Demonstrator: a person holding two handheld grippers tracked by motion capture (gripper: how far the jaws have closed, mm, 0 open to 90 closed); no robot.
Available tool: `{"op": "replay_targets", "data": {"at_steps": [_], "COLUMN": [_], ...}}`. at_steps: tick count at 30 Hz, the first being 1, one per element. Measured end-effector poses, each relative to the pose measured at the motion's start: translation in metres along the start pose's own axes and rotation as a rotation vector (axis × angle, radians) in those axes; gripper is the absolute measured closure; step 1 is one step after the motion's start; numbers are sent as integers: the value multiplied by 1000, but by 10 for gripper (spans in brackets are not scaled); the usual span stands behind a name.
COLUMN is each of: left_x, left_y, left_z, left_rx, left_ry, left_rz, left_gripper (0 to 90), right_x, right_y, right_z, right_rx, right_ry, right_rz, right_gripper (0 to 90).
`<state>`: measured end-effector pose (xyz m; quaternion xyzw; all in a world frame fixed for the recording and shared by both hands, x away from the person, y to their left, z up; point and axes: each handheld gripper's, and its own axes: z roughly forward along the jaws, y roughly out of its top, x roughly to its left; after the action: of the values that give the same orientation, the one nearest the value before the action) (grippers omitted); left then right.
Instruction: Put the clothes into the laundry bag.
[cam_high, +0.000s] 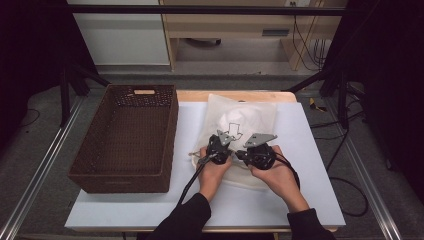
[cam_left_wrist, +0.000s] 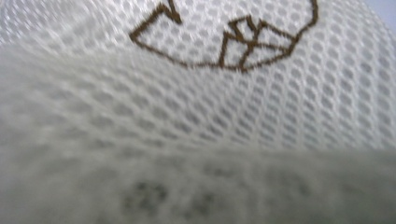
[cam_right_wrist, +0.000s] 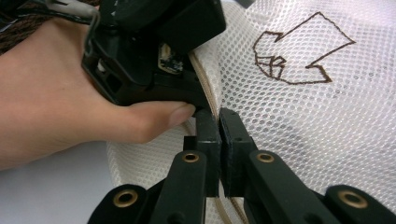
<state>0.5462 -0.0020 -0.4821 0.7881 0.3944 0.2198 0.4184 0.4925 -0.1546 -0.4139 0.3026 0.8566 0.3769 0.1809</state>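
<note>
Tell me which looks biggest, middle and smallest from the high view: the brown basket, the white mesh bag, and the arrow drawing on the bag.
1. Wicker basket, largest.
2. White mesh bag.
3. Arrow drawing, smallest.

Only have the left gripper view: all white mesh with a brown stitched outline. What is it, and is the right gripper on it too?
Observer: It's a mesh bag lying flat on the table. The right gripper has its jaws shut on the bag's beige trim.
Operator: Where's the left gripper on it?
Observer: The left gripper sits close beside the right one, at the bag's near edge.
Operator: Anything else close by?
Observer: A brown basket stands just left of the bag.
</note>
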Motion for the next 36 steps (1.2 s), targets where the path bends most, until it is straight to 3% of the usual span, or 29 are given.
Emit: {"op": "replay_targets", "data": {"at_steps": [11, 16, 25, 36], "left_x": [0, 0, -6, -9], "left_y": [3, 2, -11, -19], "left_z": [5, 0, -27, -67], "left_rx": [1, 12, 9, -10], "left_ry": [33, 7, -31, -66], "left_rz": [-1, 5, 22, 73], "left_gripper": [900, 900, 890, 900], "right_x": [1, 0, 0, 2], "right_y": [-2, -3, -5, -7], "right_z": [0, 0, 1, 2], "right_rx": [6, 2, 5, 14], "right_ry": [-2, -1, -17, -25], "right_rz": [11, 7, -3, -16], "right_gripper": [880, 880, 879, 878]}}
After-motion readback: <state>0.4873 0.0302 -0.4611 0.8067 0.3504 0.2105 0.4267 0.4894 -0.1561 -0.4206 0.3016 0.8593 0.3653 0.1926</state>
